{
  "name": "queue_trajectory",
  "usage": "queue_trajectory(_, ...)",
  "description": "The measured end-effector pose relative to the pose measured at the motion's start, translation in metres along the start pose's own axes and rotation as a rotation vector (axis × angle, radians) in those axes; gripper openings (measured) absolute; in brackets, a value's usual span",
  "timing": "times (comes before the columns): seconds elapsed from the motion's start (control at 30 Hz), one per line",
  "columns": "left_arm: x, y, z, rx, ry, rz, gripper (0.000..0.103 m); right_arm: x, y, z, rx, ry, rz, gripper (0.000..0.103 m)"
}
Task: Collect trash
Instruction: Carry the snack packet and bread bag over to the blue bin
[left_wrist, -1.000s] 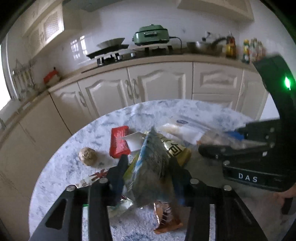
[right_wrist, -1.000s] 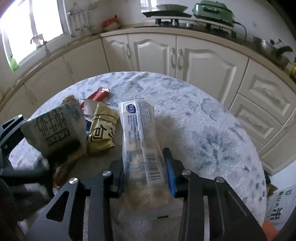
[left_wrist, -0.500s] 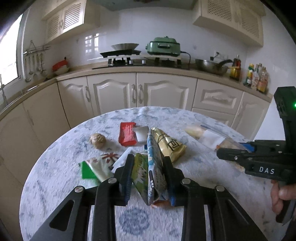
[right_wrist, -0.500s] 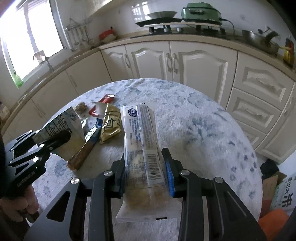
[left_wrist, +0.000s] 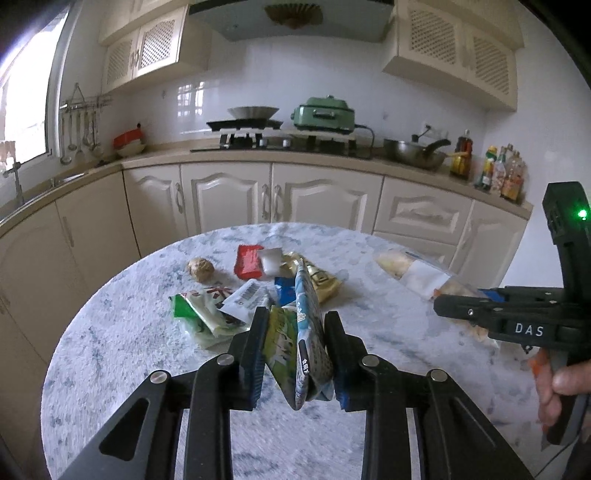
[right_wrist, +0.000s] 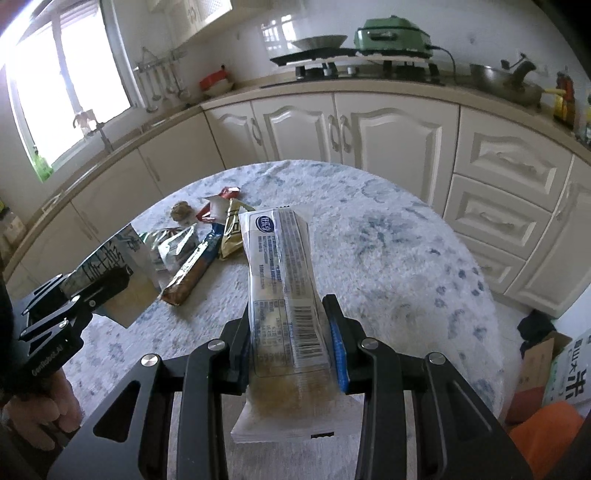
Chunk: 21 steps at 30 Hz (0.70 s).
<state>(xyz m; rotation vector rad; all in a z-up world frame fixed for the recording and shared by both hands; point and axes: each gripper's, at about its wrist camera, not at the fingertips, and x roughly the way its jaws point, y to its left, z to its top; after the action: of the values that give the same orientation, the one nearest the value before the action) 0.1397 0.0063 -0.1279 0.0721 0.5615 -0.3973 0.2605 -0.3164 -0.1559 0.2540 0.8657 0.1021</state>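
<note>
left gripper (left_wrist: 295, 354): jaws clamped on a folded green and blue snack bag (left_wrist: 301, 347), held edge-on above the near part of the bench (left_wrist: 110, 369). the bag's flat silver side shows in the right wrist view.

right gripper (right_wrist: 291, 343): jaws closed on a long clear wrapper (right_wrist: 282, 280) with a barcode and printed label; pale crumbs sit in its lower end. the wrapper sticks out forward above the bench and hangs below the jaws as well. a hand (left_wrist: 557, 391) grips this gripper's handle at the right edge of the left wrist view.

further out, a loose pile of trash lies near the middle of the round, marble-patterned bench: a green and white wrapper (left_wrist: 201, 317), a white packet with a barcode (left_wrist: 247, 301), a blue packet (left_wrist: 284, 290), a long brown bar wrapper (right_wrist: 190, 275), a gold packet (left_wrist: 319, 280).

behind these, a red packet (left_wrist: 248, 261) touches a small white piece (left_wrist: 270, 260); a brown crumpled lump (left_wrist: 200, 268) sits apart to their left.

beyond the bench: cream cabinets, a counter with a stove (left_wrist: 245, 129), a green cooker (left_wrist: 325, 115), a pan (left_wrist: 415, 153) and bottles (left_wrist: 502, 173).
</note>
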Motion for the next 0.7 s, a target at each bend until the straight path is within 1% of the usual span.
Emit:
queue_trajectory(0.3, -0.034, -0.033, 0.007, 0.022, -0.069, -0.044, 0.026, -0.046, -0.017, -0.007, 0.022, -0.071, -0.016, 0.033)
queue_trajectory(0.5, -0.043, -0.064, 0.020, 0.034, -0.109, -0.095, 0.026, -0.084, -0.037, -0.008, 0.045, -0.135, -0.044, 0.033)
queue_trajectory(0.7, -0.043, -0.100, 0.034, 0.051, -0.142, -0.161, 0.026, -0.121, -0.064, -0.008, 0.083, -0.197, -0.084, 0.033)
